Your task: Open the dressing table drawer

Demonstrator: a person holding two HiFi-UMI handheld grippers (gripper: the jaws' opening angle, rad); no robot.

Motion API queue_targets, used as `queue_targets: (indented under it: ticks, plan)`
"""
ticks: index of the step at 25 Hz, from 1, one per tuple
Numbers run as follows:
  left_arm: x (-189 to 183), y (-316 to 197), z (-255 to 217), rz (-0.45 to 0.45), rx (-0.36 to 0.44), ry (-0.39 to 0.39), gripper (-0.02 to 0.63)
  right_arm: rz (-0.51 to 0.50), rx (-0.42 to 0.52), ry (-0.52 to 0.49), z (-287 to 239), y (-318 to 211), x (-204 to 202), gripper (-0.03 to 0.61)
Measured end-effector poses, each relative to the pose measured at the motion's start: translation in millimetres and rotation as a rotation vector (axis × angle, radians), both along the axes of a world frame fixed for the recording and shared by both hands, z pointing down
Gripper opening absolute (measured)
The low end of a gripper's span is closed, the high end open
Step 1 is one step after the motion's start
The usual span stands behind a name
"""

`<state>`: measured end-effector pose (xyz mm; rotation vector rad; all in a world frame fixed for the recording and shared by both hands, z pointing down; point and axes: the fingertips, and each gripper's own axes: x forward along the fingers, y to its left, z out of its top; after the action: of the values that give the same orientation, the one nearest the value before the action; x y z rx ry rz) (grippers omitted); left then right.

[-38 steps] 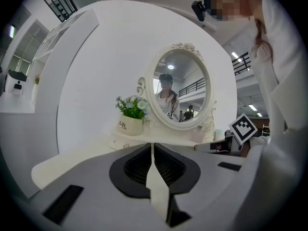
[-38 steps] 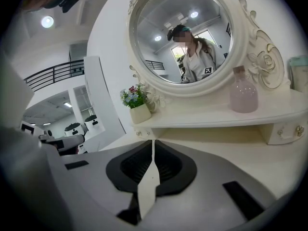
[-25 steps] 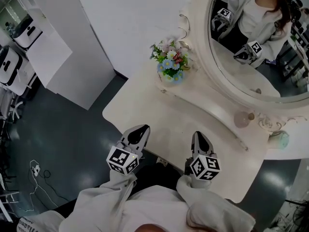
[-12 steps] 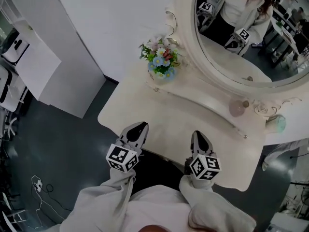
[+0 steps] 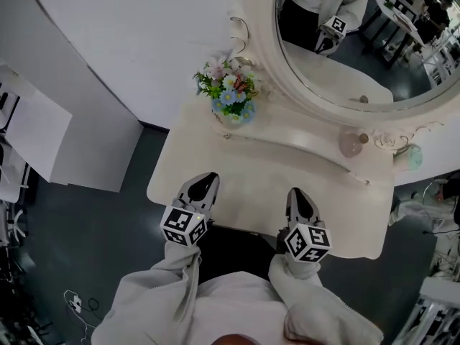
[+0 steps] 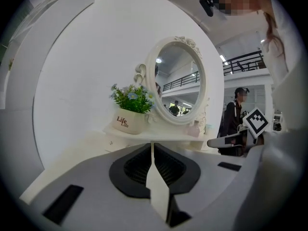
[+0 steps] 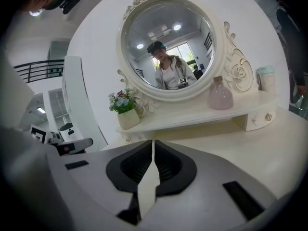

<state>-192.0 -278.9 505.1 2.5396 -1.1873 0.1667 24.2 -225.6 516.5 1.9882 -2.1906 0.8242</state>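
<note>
The cream dressing table (image 5: 237,165) lies below me, its front drawer hidden under the tabletop edge. In the head view my left gripper (image 5: 203,185) hovers over the near left of the tabletop, and my right gripper (image 5: 296,195) hovers over the near right. Both point toward the mirror. In the left gripper view the left gripper (image 6: 152,146) has its jaws together with nothing between them. The right gripper (image 7: 153,142) in its own view looks the same. A small shelf drawer (image 7: 260,118) with a knob sits at the right end of the raised shelf.
An oval mirror (image 5: 345,42) stands at the back. On the shelf are a flower pot (image 5: 230,95), a pink bottle (image 5: 350,144) and a pale green jar (image 5: 407,157). A white cabinet (image 5: 43,135) stands to the left on the dark floor.
The head view has swung, so table and mirror have shifted in the picture. Both grippers stay shut over the table's near edge; the left one has edged a little further over the tabletop.
</note>
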Motion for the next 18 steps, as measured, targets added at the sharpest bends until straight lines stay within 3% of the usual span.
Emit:
queue_targets:
  ticks: [11,18]
  plan:
    - [13,-52,17,0.105,-0.007,-0.054,0.032,0.137,-0.037,0.012,0,-2,-7,0.041]
    - [27,-84,46,0.091,-0.044,-0.116,0.032,0.17,-0.061,0.022,6,-7,-10,0.041]
